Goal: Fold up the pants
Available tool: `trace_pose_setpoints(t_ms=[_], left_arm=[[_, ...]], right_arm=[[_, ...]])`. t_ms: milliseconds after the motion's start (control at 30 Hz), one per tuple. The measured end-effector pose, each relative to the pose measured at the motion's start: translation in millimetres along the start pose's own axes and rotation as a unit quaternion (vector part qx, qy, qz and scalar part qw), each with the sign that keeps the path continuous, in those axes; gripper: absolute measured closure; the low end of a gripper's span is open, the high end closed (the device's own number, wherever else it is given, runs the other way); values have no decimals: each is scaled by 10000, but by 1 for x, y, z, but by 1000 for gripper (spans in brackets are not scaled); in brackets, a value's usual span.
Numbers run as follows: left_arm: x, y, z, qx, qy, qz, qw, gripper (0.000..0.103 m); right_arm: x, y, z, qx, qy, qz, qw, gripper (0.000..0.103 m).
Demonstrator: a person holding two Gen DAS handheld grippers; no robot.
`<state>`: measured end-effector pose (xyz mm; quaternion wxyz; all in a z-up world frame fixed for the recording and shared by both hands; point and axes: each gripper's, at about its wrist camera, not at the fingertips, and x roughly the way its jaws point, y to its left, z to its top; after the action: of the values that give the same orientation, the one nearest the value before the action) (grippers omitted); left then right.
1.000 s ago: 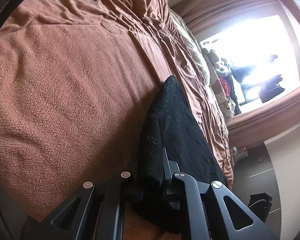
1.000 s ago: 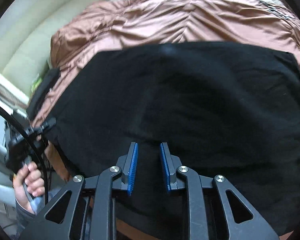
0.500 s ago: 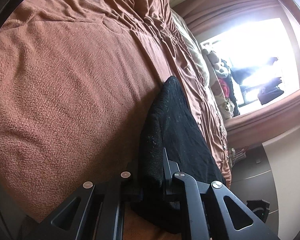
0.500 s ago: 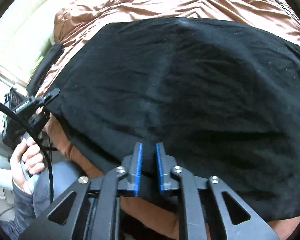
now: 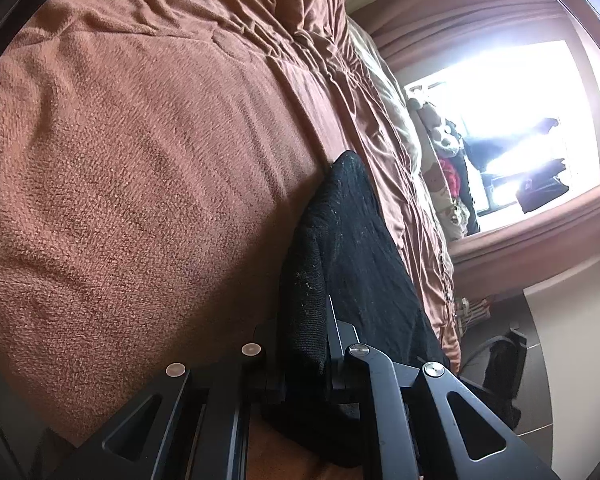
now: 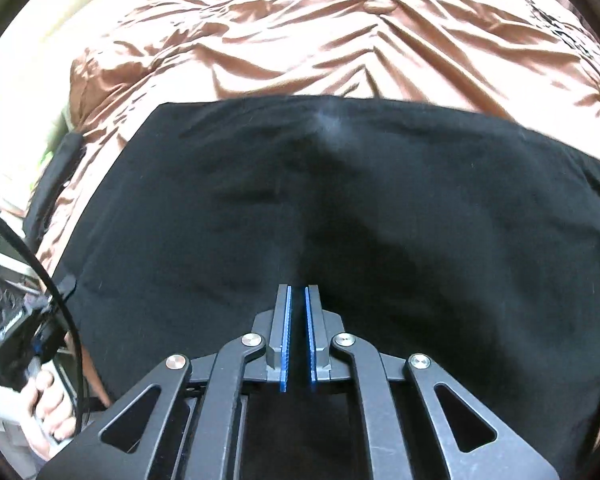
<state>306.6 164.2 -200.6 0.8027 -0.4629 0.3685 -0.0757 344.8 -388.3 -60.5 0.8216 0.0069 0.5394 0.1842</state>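
Left wrist view shows the left gripper (image 5: 306,344) nearest the lens, its black fingers pinching a thick folded edge of the black knit pants (image 5: 352,248); the cloth fills the gap between the jaws and runs away from them as a raised ridge. Beyond this ridge the textured brown fleece blanket (image 5: 140,168) covers the bed, followed by the gathered satin brown bedspread (image 5: 340,60) and, farthest off, a bright window (image 5: 520,120). Right wrist view shows the right gripper (image 6: 297,336) with its blue-lined pads (image 6: 287,340) drawn almost together; the jaws have just been closing, and whether a thin layer of fabric sits in the narrow slit cannot be told, because the cloth below is uniformly dark. Ahead of these fingers the pants (image 6: 340,208) lie spread in a wide flat panel on the satin bedspread (image 6: 320,40), with a straight far edge. At the left margin of that view a hand (image 6: 44,408) grips the handle of the other tool. The step in hand appears to be securing the near edge at two points before carrying it over. For a clean result, confirm that both grippers hold all layers, keep the two grip points level with one another, hold the fabric lightly taut between them, and lay the near edge parallel to the far edge.
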Motion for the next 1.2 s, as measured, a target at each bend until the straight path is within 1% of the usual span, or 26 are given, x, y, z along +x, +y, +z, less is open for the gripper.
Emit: trace_pose_setpoints(t_ms=[33, 233, 467, 567, 700, 767, 867, 933, 1100, 1133, 1200], left_arm=[[0, 0, 0, -2, 1, 4, 10000, 90], [3, 0, 1, -11, 6, 51, 10000, 90], [5, 0, 2, -10, 14, 58, 10000, 90], [6, 0, 2, -10, 25, 69, 10000, 89], [8, 0, 3, -13, 46, 110, 9999, 86], [8, 1, 4, -23, 54, 110, 9999, 85], [9, 1, 5, -36, 76, 119, 9999, 81], [9, 1, 5, -47, 107, 97, 9999, 79], [11, 1, 8, -34, 188, 86, 9998, 76], [12, 1, 9, -37, 207, 118, 9997, 74], [14, 0, 10, -12, 245, 186, 9995, 74]], right_arm=[[8, 7, 4, -7, 13, -33, 10000, 101], [26, 9, 31, 17, 71, -188, 9998, 101], [47, -4, 64, 194, 113, -256, 9994, 103], [51, -5, 73, 221, 42, -453, 9987, 103], [55, -1, 76, 245, 34, -528, 9983, 103], [51, 2, 72, 220, 54, -499, 9985, 103], [44, 4, 62, 161, 165, -363, 9991, 103], [40, 4, 50, 175, 266, -181, 9993, 103], [30, 10, 21, 43, 370, 23, 9993, 103], [28, 11, 14, 16, 386, 71, 9992, 103], [23, 13, 3, -34, 422, 155, 9990, 103]])
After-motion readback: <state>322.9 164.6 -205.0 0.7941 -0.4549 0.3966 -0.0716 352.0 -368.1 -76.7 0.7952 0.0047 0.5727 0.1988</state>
